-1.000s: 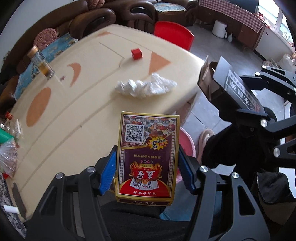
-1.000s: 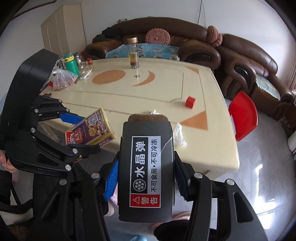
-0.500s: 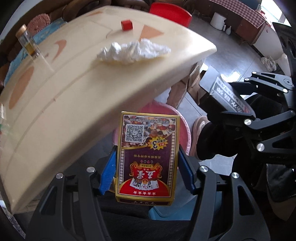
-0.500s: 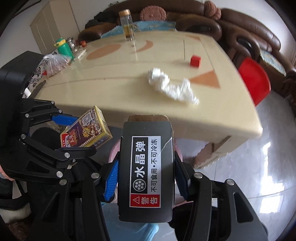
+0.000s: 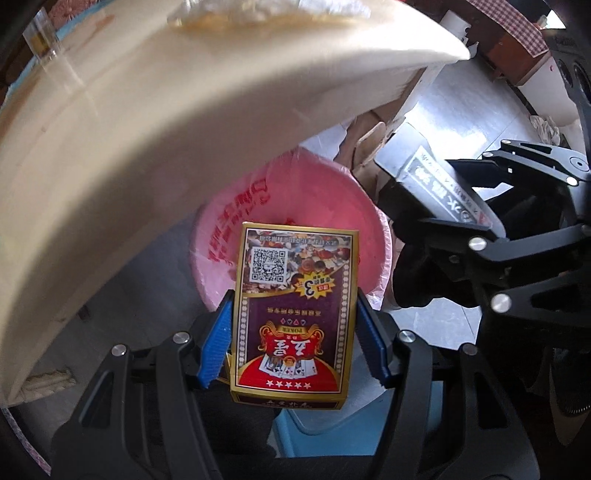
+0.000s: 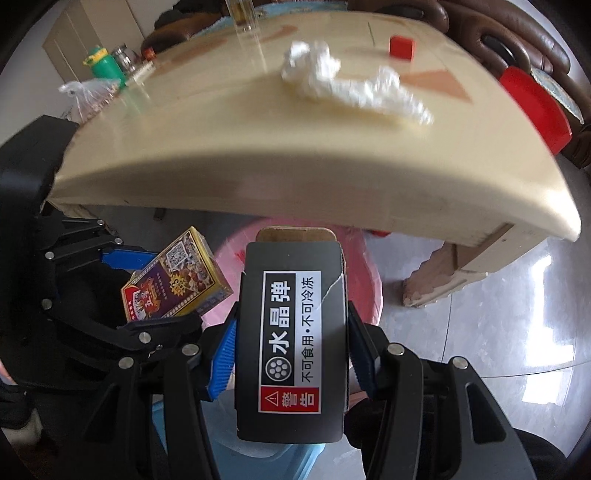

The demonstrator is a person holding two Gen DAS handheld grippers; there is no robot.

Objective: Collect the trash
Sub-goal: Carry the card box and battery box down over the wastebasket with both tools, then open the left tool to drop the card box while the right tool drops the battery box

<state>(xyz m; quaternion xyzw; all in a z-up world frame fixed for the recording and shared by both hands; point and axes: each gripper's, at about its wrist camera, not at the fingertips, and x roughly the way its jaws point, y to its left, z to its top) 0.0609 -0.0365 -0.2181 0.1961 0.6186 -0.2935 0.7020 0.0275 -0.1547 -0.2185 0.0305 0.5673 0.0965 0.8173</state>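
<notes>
- Left tool [image 5: 293, 343] clamped on a gold-edged playing-card box [image 5: 293, 314], blue pads [image 5: 214, 349] pressing both long sides; box upright along the fingers, printed face toward the camera, QR code at the far end.
- Card box held below the bench [image 5: 147, 110] edge, above the near rim of a pink bin [image 5: 325, 206] lined with a pink printed bag.
- Right tool [image 6: 291, 347] clamped on a black box [image 6: 291, 339] with a white label of Chinese characters and a red warning patch; brown cardboard flap showing at the far end.
- Black box held just in front of the bench edge, pink bin [image 6: 364, 280] beneath and behind it.
- In the right wrist view, left tool [image 6: 147, 288] with the card box [image 6: 177, 280] just beside the black box, to its left and apart from it.
- On the bench top: crumpled white plastic wrap [image 6: 347, 88], small red cube [image 6: 402, 47], clear glass bottle [image 6: 245, 14], green bottle [image 6: 103, 68], clear bag of snacks [image 6: 90, 98].
- Red chair [image 6: 533, 107] by the far right side of the bench; grey tiled floor [image 6: 498, 314] below.
</notes>
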